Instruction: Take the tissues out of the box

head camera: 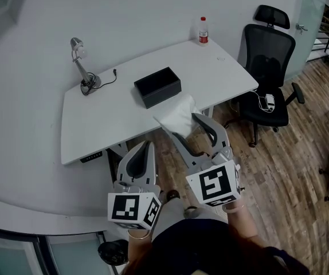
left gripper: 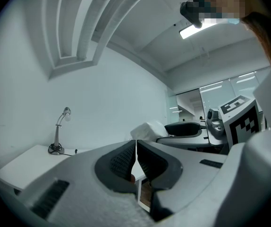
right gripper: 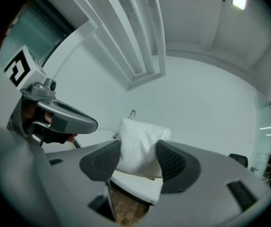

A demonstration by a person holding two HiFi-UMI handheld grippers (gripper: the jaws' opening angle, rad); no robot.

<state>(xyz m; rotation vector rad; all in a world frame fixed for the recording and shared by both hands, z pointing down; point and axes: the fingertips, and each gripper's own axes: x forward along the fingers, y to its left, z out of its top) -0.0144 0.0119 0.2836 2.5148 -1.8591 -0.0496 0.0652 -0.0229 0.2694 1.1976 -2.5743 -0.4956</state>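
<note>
Your right hand-held gripper [right gripper: 138, 159] grasps the soft, light tissues [right gripper: 141, 141] mid-pack, so squeeze gently; your left hand-held gripper [left gripper: 136, 156] is clenched, empty.

You have no words or numbers to read here. The left marker cube [head camera: 131, 209] and the right marker cube [head camera: 216, 186], low in the head view, carry only black-and-white square patterns, no letters. The bottle [head camera: 203, 30] on the tabletop [head camera: 96, 119], upper middle of the frame, wears a red label too small to read.
</note>
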